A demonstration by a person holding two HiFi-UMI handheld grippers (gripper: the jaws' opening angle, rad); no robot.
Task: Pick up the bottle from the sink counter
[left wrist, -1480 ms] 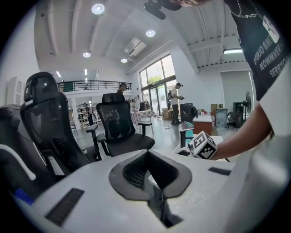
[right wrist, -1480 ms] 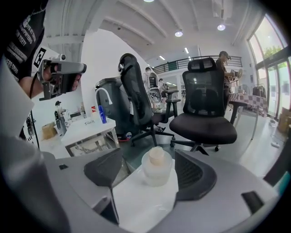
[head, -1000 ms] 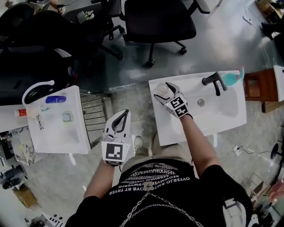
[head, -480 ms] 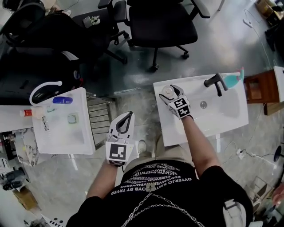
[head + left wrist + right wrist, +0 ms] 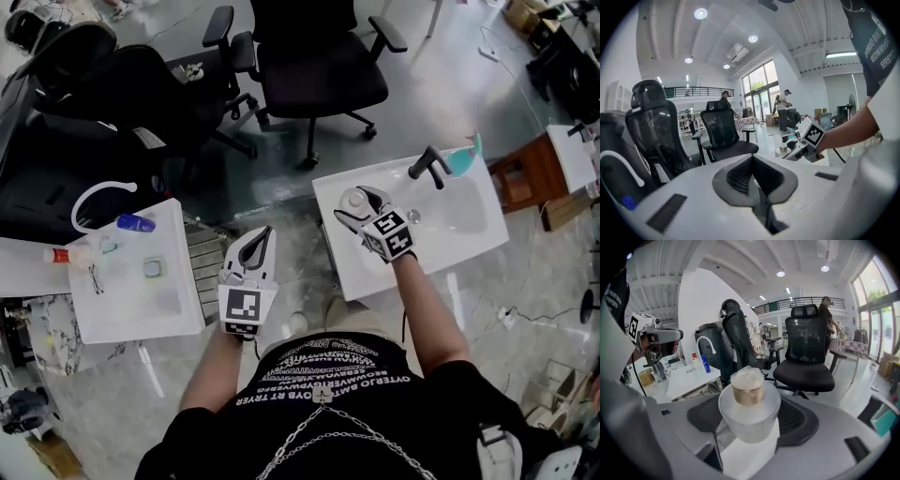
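Observation:
A small translucent white bottle (image 5: 749,414) with a tan cap sits between my right gripper's dark pads (image 5: 799,422), which are shut on its body. In the head view the right gripper (image 5: 359,202) holds the bottle (image 5: 352,197) over the far-left corner of the white sink counter (image 5: 375,272). I cannot tell whether the bottle still touches the counter. My left gripper (image 5: 259,244) hangs shut and empty over the floor between the two sinks. Its jaws meet in the left gripper view (image 5: 753,165), where the right gripper (image 5: 806,139) shows beyond them.
The right sink has a black faucet (image 5: 427,165) and a teal bottle (image 5: 460,157) at its back edge. A second white sink (image 5: 141,300) at the left carries a blue bottle (image 5: 136,223). Black office chairs (image 5: 319,66) stand beyond, and a wooden stool (image 5: 523,173) at the right.
The right gripper's jaws have closed in around the bottle at the counter's corner. The head view has shifted and tilted. The left gripper has barely moved.

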